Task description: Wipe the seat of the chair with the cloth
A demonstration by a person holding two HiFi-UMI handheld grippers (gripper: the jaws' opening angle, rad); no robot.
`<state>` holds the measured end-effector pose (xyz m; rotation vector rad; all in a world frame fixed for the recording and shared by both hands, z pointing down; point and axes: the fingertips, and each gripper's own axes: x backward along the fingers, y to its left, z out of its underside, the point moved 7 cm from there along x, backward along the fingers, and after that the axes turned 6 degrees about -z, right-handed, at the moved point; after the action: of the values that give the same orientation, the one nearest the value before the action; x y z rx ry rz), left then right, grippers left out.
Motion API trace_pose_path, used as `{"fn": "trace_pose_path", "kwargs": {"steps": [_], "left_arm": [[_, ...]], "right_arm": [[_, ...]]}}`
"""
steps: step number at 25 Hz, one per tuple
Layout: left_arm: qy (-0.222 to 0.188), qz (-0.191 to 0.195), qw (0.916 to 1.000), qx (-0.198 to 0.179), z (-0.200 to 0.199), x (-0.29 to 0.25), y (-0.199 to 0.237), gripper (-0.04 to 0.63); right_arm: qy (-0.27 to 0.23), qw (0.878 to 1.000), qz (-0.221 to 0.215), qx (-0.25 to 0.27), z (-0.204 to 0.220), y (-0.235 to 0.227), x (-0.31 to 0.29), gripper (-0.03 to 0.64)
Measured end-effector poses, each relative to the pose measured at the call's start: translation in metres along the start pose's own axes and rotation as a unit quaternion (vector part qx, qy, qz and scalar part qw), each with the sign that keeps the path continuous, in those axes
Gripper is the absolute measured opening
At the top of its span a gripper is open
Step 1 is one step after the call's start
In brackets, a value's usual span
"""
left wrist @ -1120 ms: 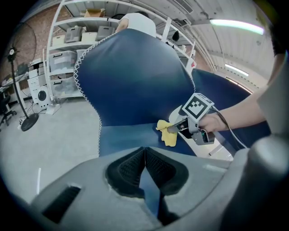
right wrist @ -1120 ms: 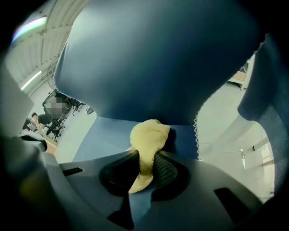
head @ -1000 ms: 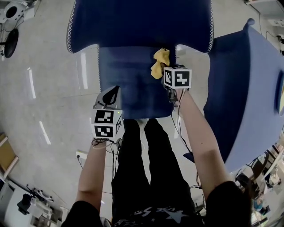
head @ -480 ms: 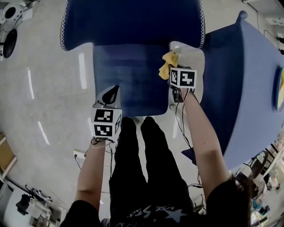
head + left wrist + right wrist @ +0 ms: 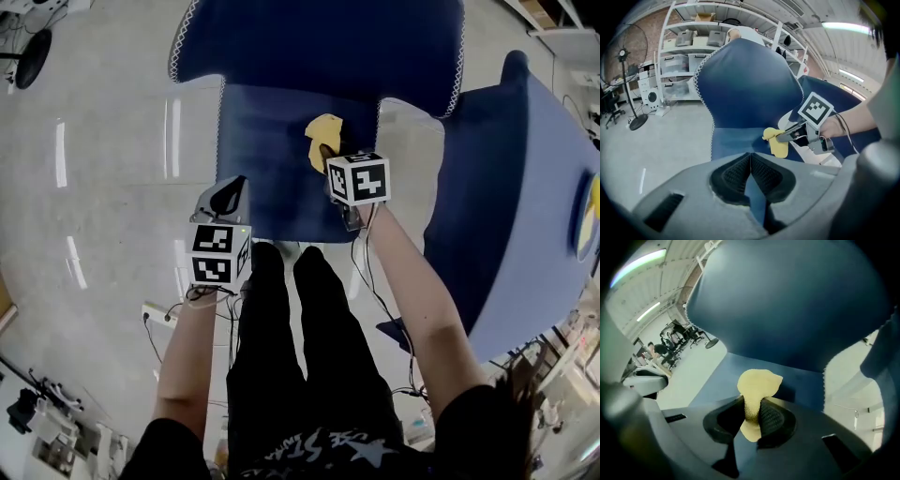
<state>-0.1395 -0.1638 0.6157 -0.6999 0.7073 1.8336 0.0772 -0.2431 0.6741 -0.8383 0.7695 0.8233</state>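
Observation:
A dark blue chair stands in front of me, its seat (image 5: 272,159) below a wide backrest (image 5: 319,42). A yellow cloth (image 5: 322,139) hangs over the right part of the seat, pinched between the jaws of my right gripper (image 5: 330,167); the right gripper view shows the cloth (image 5: 757,385) bunched between the pads. My left gripper (image 5: 228,199) hovers at the seat's front left corner, its jaws shut with nothing between them. In the left gripper view the cloth (image 5: 777,143) and the right gripper (image 5: 787,136) show over the seat (image 5: 736,140).
A blue-covered table or bench (image 5: 525,187) stands close on the right. The floor (image 5: 103,187) is pale and glossy, with a cable box near my left foot. Shelves (image 5: 689,42) and a standing fan (image 5: 623,84) are far behind the chair.
The right gripper with the cloth has moved left and a little down, from the seat's right edge onto the seat. The left gripper has hardly shifted.

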Motion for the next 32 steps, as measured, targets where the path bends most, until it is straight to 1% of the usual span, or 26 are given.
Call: {"fn": "trace_pose_path", "kwargs": {"steps": [4,8,11,13,17,20,24,28,32], "left_arm": [[0.005,-0.015,0.9997,0.017,0.012,0.009,0.023,0.02],[0.01,-0.028,0.999,0.034,0.024,0.019,0.047,0.02],[0.014,-0.035,0.9983,0.046,0.032,0.026,0.063,0.02],[0.015,-0.04,0.9977,0.052,0.037,0.029,0.069,0.02],[0.024,-0.042,0.9969,0.061,0.046,0.027,0.071,0.02],[0.027,-0.034,0.9975,0.055,0.048,0.025,0.065,0.02],[0.025,-0.026,0.9985,0.04,0.041,0.021,0.057,0.02],[0.02,-0.024,0.9988,0.036,0.032,0.016,0.048,0.02],[0.022,-0.017,0.9994,0.022,0.028,0.01,0.032,0.02]], "right_arm": [[0.005,0.998,-0.058,0.021,-0.01,0.065,-0.038,0.063],[0.003,0.994,-0.103,0.034,-0.023,0.123,-0.073,0.063],[0.016,0.991,-0.122,0.062,-0.03,0.158,-0.099,0.063],[0.027,0.989,-0.124,0.08,-0.031,0.17,-0.112,0.063],[0.041,0.99,-0.103,0.09,-0.03,0.162,-0.122,0.063],[0.052,0.991,-0.083,0.09,-0.025,0.146,-0.117,0.063],[0.049,0.994,-0.068,0.068,-0.018,0.126,-0.105,0.064],[0.045,0.997,-0.054,0.041,-0.006,0.104,-0.092,0.064],[0.044,0.998,-0.037,0.021,0.01,0.075,-0.076,0.064]]}}
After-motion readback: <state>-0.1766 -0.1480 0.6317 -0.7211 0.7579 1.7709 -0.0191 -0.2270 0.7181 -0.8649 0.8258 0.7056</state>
